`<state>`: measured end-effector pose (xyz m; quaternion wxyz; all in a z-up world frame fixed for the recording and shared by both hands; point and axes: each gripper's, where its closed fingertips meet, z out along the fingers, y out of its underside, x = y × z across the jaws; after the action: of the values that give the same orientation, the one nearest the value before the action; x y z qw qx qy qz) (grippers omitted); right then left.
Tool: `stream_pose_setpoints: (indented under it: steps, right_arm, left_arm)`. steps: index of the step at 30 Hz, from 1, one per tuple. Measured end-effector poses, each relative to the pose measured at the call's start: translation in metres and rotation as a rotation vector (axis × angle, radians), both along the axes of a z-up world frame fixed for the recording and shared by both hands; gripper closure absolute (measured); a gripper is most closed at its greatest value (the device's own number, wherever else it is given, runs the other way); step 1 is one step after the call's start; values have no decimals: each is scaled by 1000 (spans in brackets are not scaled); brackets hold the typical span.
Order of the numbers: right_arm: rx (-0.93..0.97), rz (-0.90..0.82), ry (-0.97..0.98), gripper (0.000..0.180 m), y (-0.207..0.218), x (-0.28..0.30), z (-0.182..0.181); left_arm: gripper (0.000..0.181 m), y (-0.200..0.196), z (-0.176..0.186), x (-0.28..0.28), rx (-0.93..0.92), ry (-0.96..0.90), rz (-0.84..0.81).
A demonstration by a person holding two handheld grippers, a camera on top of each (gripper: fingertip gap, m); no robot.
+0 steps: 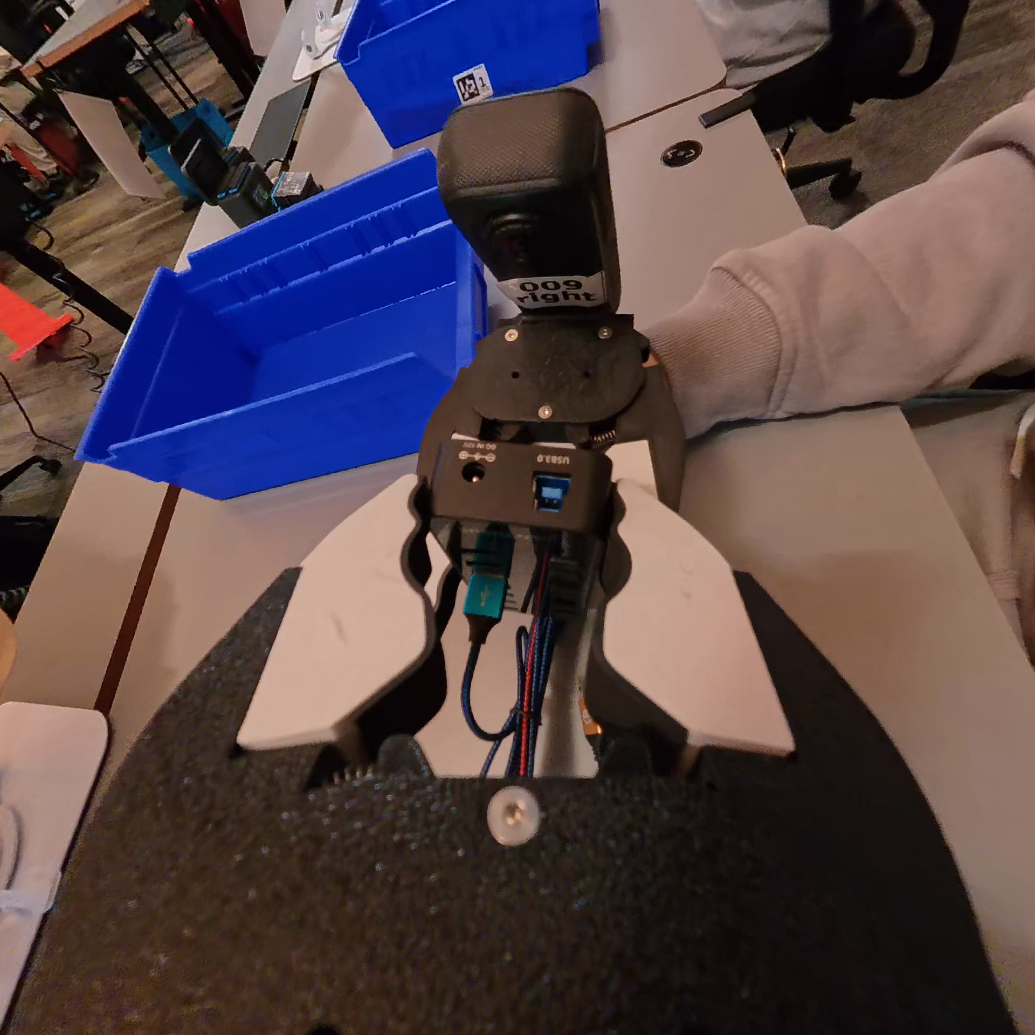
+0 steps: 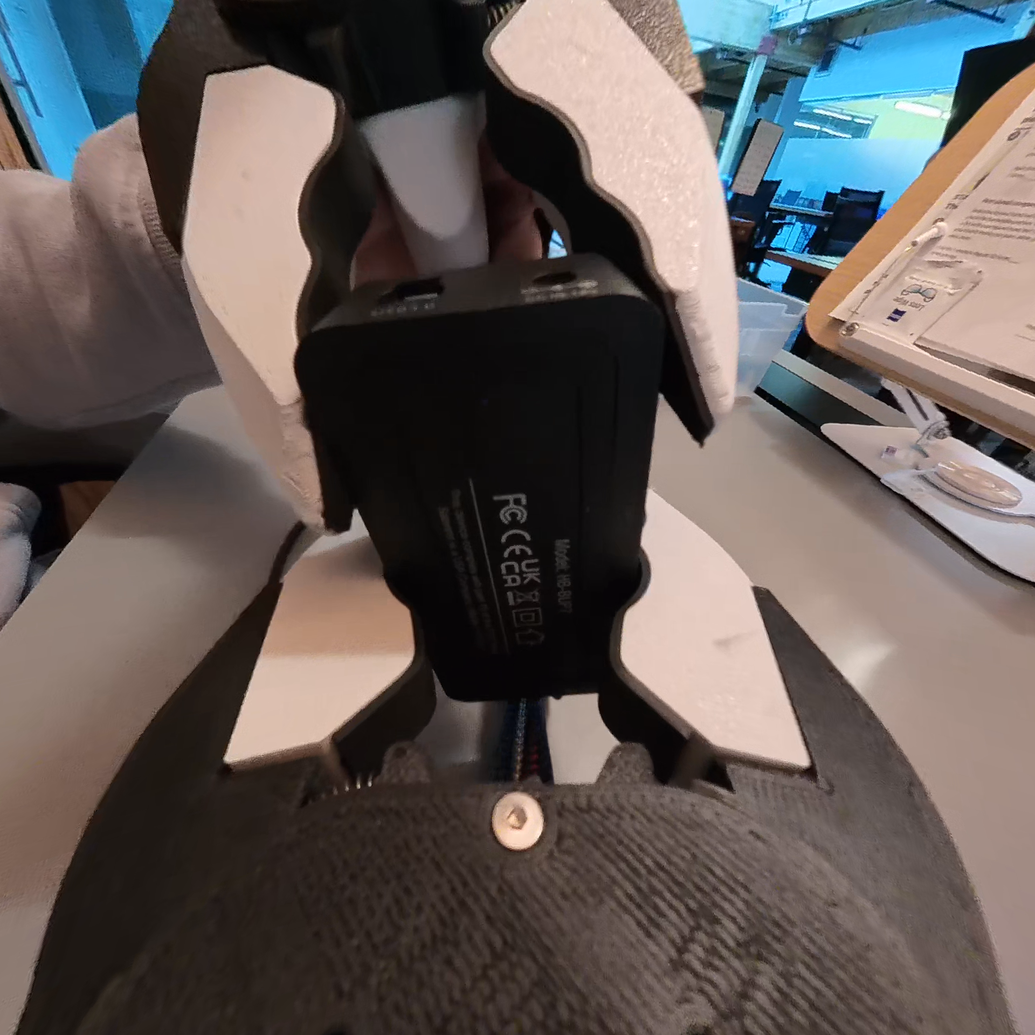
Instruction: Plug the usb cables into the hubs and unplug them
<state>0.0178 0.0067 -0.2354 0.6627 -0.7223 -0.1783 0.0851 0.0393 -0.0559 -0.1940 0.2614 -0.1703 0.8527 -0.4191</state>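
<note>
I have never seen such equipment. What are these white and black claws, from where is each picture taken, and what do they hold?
These are two hand-held grippers, each carried by a person, with a camera looking along its two fingers. One picture comes from the left gripper, the other from the right gripper. They face each other above a grey table and both clamp the same black USB hub. A teal USB plug with a braided cable sits in the hub. Beside it stands a blue bin. A grey sleeve belongs to the person.
</note>
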Motion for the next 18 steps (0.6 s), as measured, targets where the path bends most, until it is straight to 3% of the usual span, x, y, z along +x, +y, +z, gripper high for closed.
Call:
stream_pose_setpoints:
  steps: [5, 8, 11, 18]
  right_arm:
    - [6, 20, 44, 107, -2, -1, 6]
    - [11, 7, 116, 107, -2, 7, 7]
    - [37, -17, 167, 107, -5, 19, 10]
    - [92, -36, 246, 107, -9, 36, 17]
  left_arm:
    - [121, 1, 5, 1, -43, 34, 15]
    - [110, 15, 19, 6, -57, -15, 156]
    - [122, 36, 24, -12, -106, -34, 241]
    - [142, 76, -92, -70, -39, 450, 257]
